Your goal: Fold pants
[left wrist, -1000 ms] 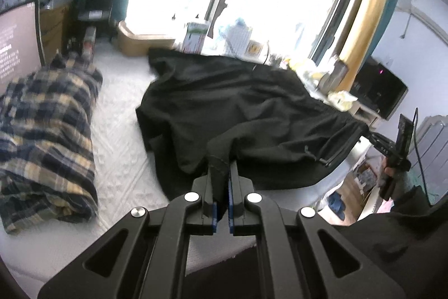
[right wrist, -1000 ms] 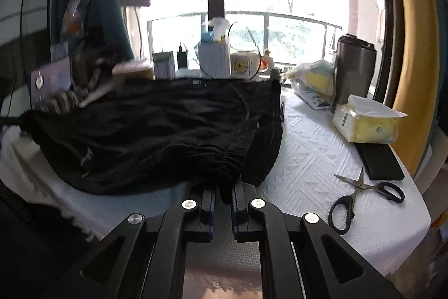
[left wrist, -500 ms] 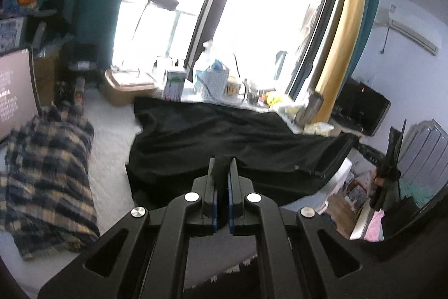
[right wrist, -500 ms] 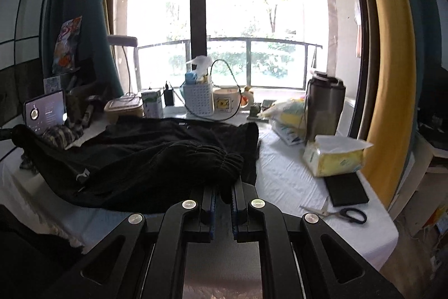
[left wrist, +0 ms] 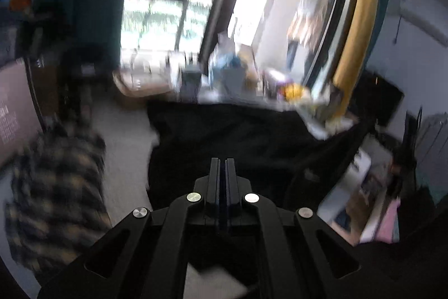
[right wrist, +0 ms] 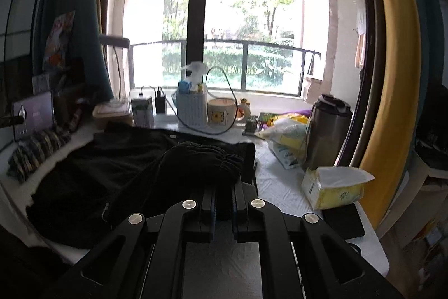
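Black pants [left wrist: 238, 136] lie spread on the white-covered table [right wrist: 277, 187]. The left wrist view is blurred by motion. There my left gripper [left wrist: 222, 161] is shut, fingers pressed together at the near edge of the cloth, which hangs dark beneath them. In the right wrist view the same pants [right wrist: 112, 167] stretch away to the left. My right gripper [right wrist: 223, 188] is shut on the gathered elastic waistband [right wrist: 207, 159], which bunches up above the fingers, off the table. The fingertips are hidden in the cloth.
A plaid cloth [left wrist: 56, 181] lies left of the pants. To the right stand a yellow tissue pack [right wrist: 333, 187], a steel flask [right wrist: 327, 133] and a flat black slab [right wrist: 344, 220]. A white basket [right wrist: 193, 108] and mug [right wrist: 221, 111] line the window sill.
Both grippers have risen with the pants still pinched. The waistband now stands higher, bunched over the cloth behind it, and the scissors have dropped out of the right view. The left view has blurred.
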A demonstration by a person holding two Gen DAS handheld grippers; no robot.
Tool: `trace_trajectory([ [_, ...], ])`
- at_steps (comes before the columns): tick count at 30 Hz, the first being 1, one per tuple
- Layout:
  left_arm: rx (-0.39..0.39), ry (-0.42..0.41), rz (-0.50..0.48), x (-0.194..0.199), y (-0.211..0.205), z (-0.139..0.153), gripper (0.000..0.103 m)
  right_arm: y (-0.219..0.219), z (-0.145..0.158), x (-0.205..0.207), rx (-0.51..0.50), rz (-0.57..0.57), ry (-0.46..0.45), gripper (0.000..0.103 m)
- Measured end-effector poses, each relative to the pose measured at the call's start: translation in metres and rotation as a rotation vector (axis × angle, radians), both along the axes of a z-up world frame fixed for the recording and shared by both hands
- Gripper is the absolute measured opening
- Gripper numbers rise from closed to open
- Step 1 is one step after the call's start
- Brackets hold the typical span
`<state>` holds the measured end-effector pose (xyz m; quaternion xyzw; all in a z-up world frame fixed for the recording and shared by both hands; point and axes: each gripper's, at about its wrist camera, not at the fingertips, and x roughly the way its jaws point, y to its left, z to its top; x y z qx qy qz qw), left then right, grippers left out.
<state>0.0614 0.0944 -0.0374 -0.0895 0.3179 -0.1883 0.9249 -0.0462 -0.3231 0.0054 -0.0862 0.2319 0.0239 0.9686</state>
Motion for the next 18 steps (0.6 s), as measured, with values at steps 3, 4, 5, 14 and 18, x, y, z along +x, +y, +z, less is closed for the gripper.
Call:
trace_trajectory([
  [3,0.004,0.088,-0.034,-0.008,-0.015,-0.029,0.003,-0.004,-0.011,-0.001,-0.001,-0.016,0.035,0.008],
  [4,0.014,0.113,-0.050,-0.013,-0.023,-0.040,0.012,-0.005,-0.014,-0.002,-0.004,-0.021,0.043,0.008],
  [5,0.022,0.125,-0.060,-0.018,-0.029,-0.046,0.023,-0.005,-0.017,-0.004,-0.008,-0.025,0.050,0.008],
  [14,0.086,0.134,-0.168,-0.051,-0.072,-0.071,0.065,-0.003,-0.039,-0.028,0.001,-0.040,0.077,0.008],
  [18,0.150,0.149,-0.181,-0.047,-0.091,-0.089,0.065,-0.002,-0.044,-0.032,0.017,-0.038,0.074,0.008],
])
